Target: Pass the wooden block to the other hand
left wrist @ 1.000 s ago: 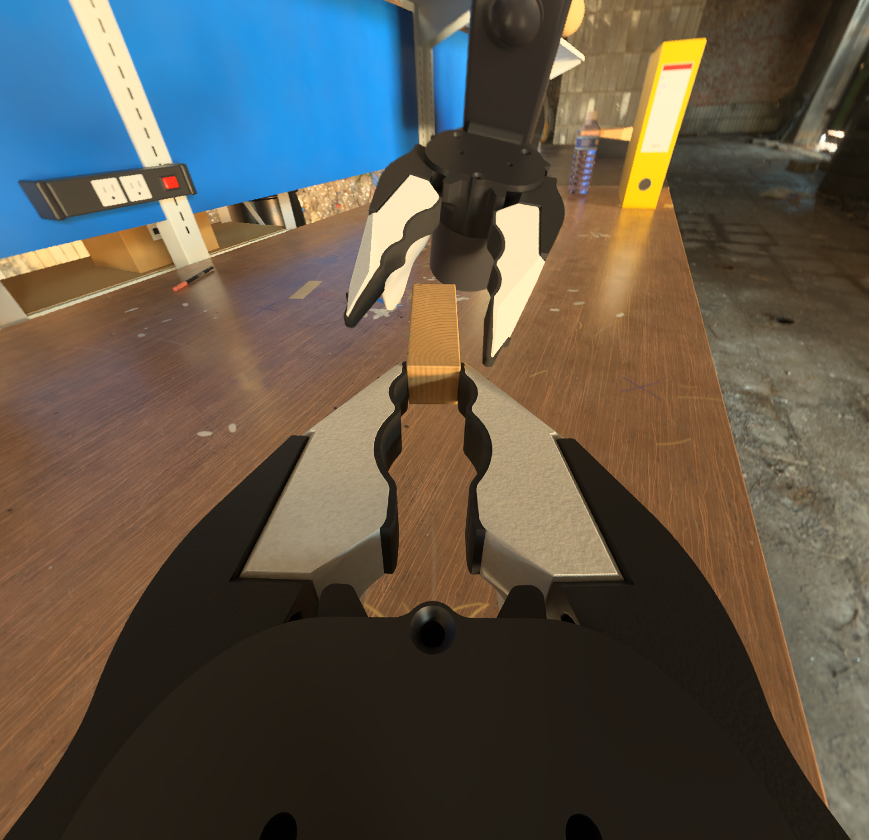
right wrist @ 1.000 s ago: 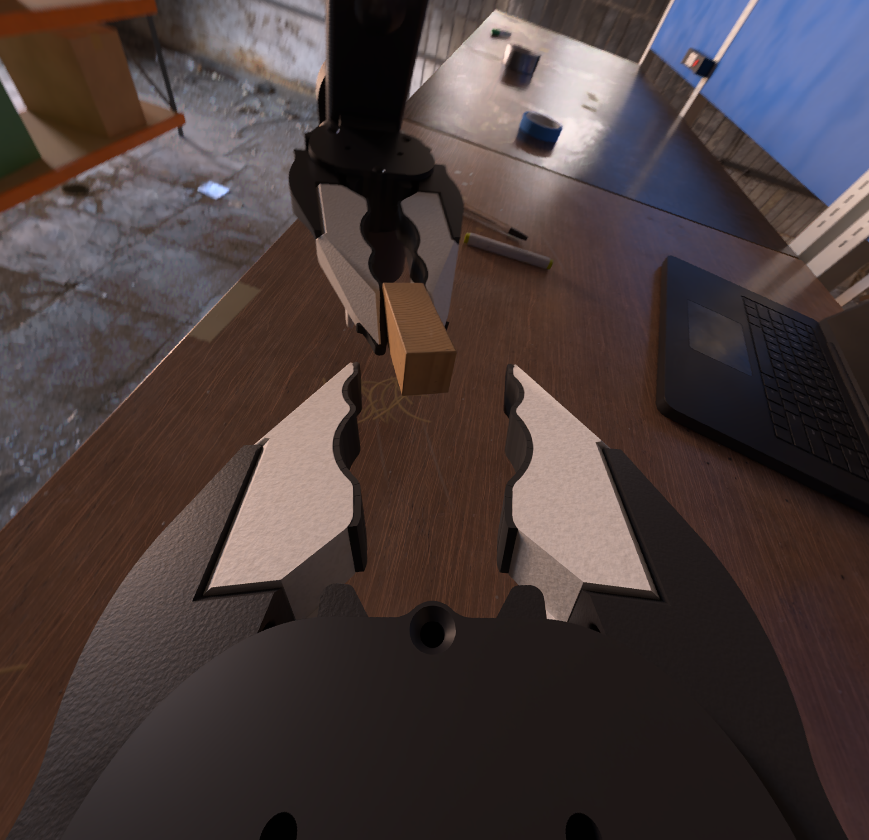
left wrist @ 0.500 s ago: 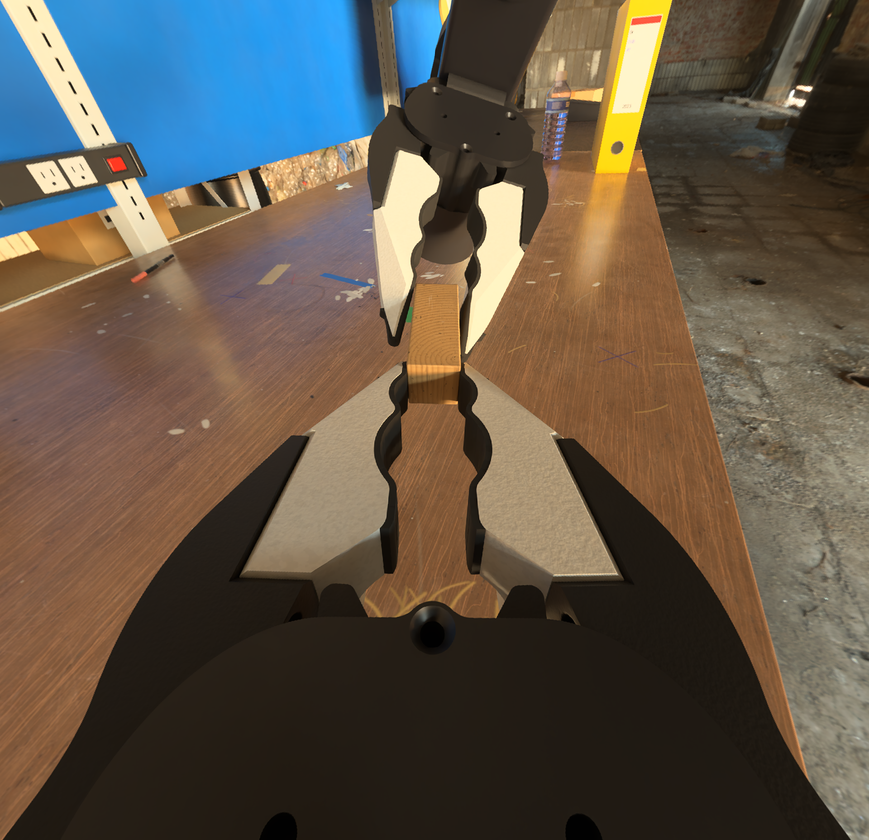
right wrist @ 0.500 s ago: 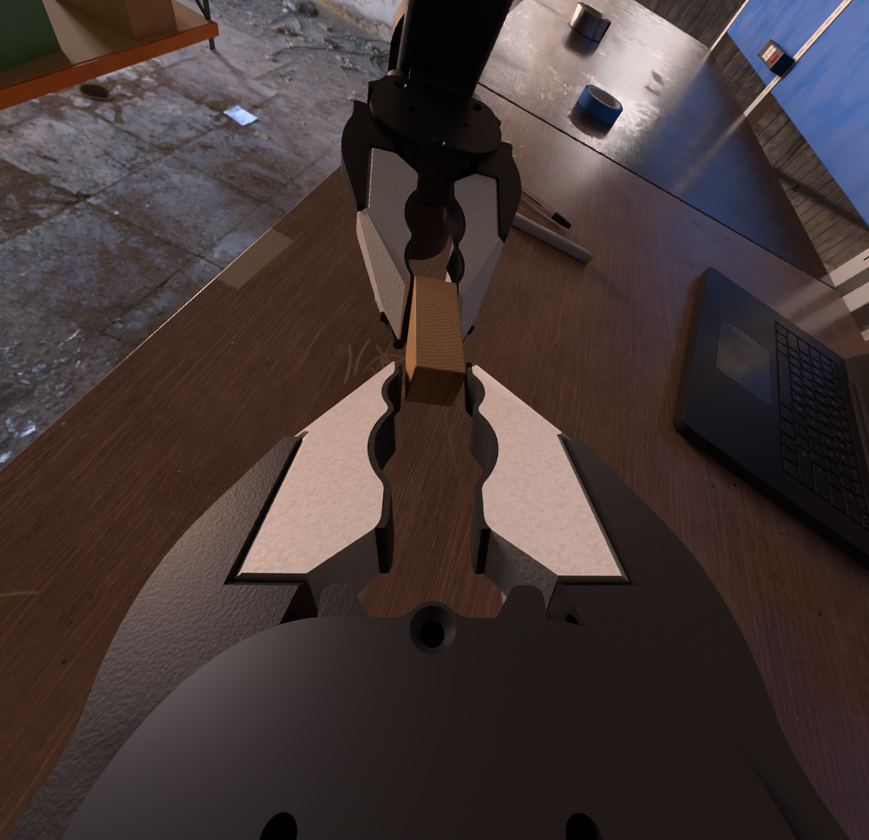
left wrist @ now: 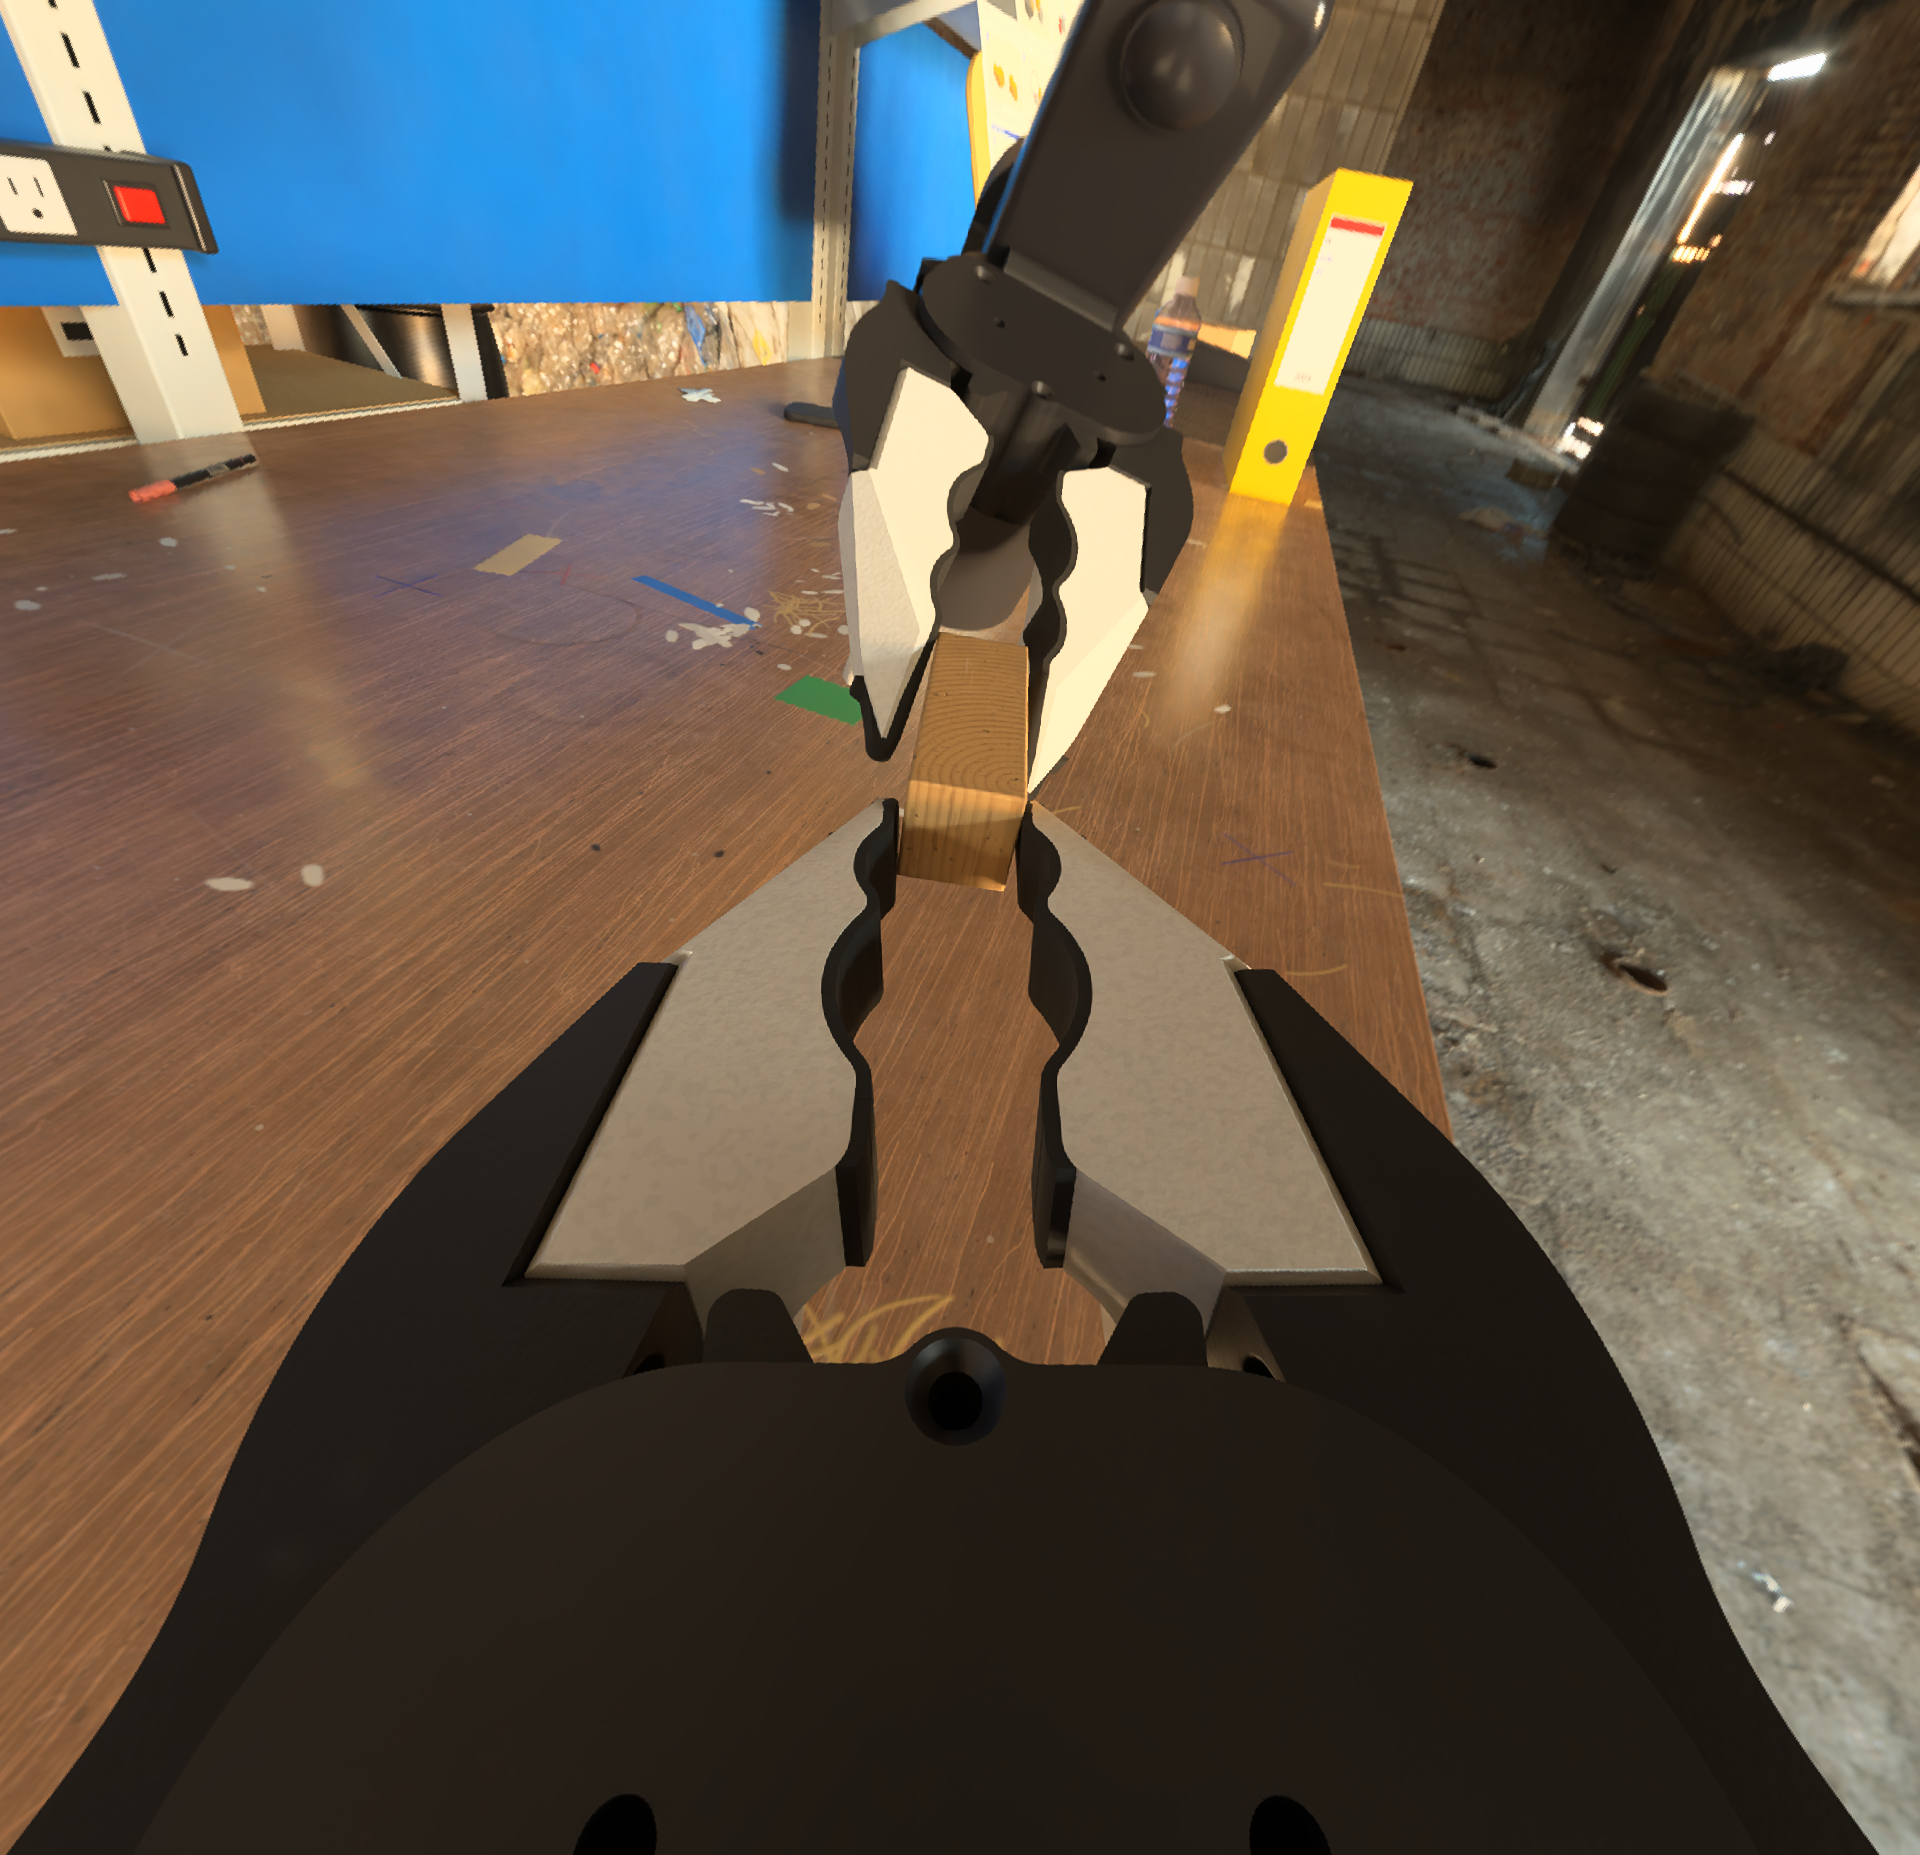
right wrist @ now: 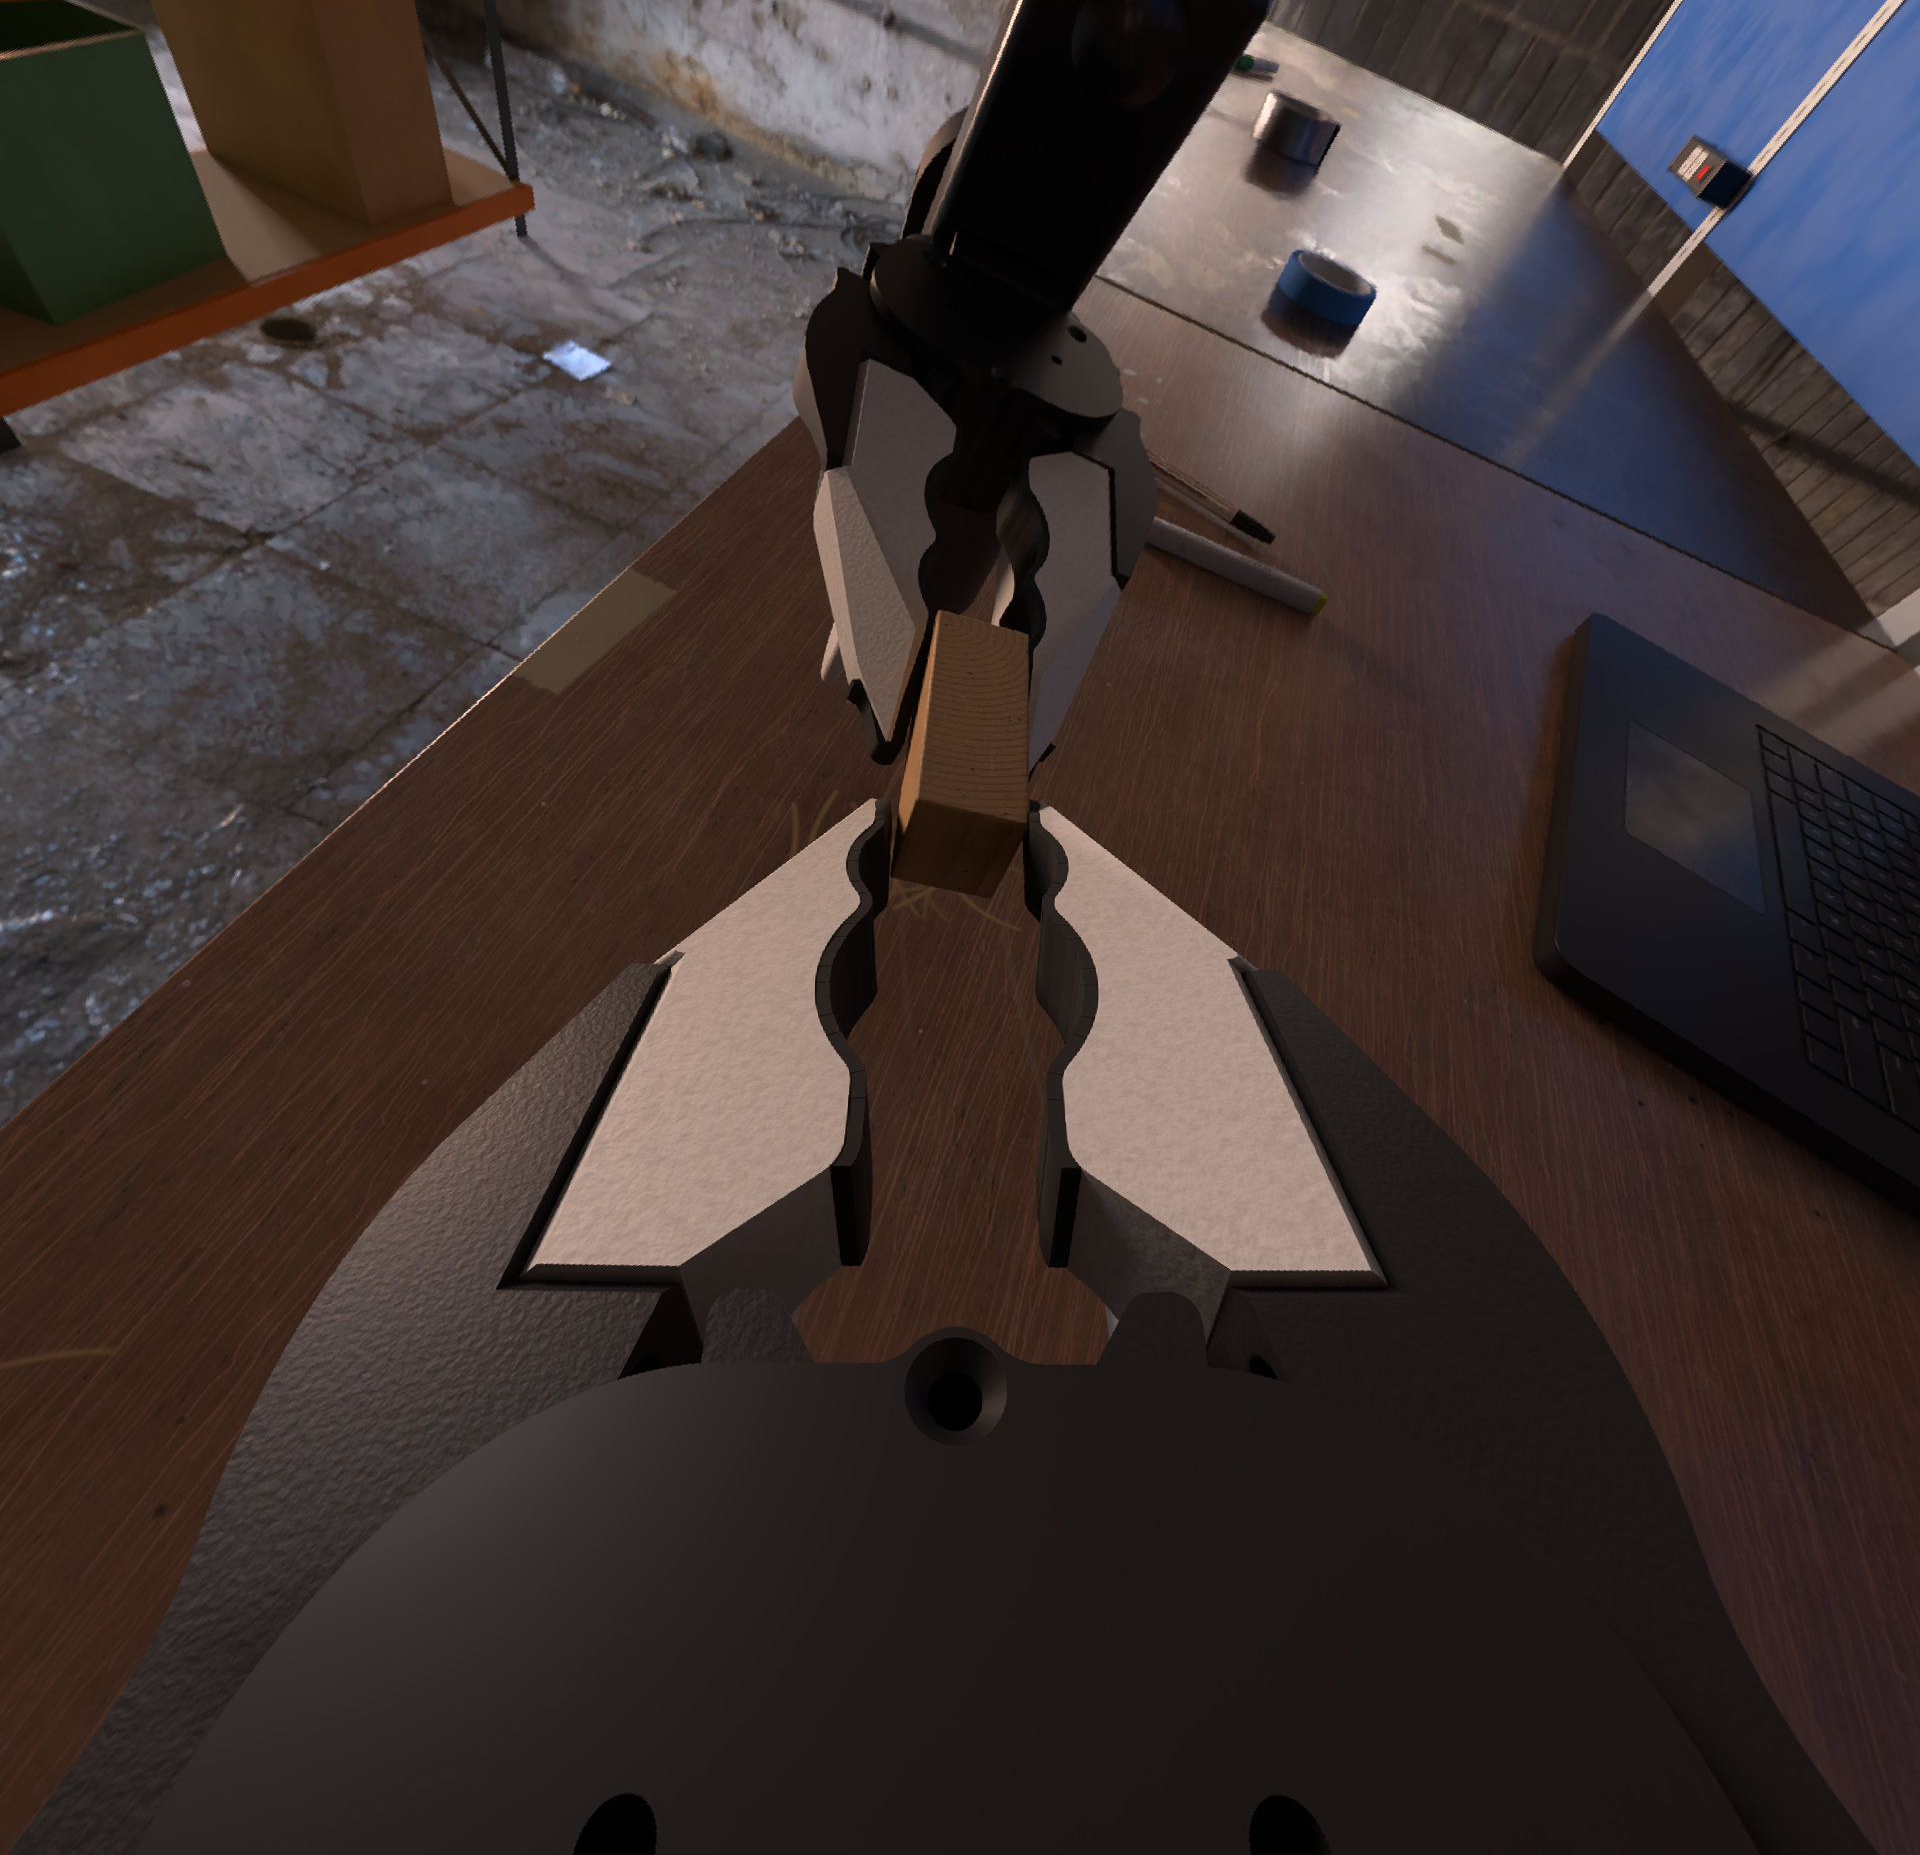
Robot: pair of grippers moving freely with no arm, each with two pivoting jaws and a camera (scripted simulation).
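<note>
Wooden block [left wrist: 961, 766] clamped by both left gripper [left wrist: 954, 829] and right gripper [right wrist: 956, 829]; laptop [right wrist: 1745, 870] beside, apart.

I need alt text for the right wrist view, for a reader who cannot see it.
Two tongs grip one wooden block from opposite ends above a brown table: the right tongs near, the left tongs opposite. A dark laptop lies open at right.
</note>
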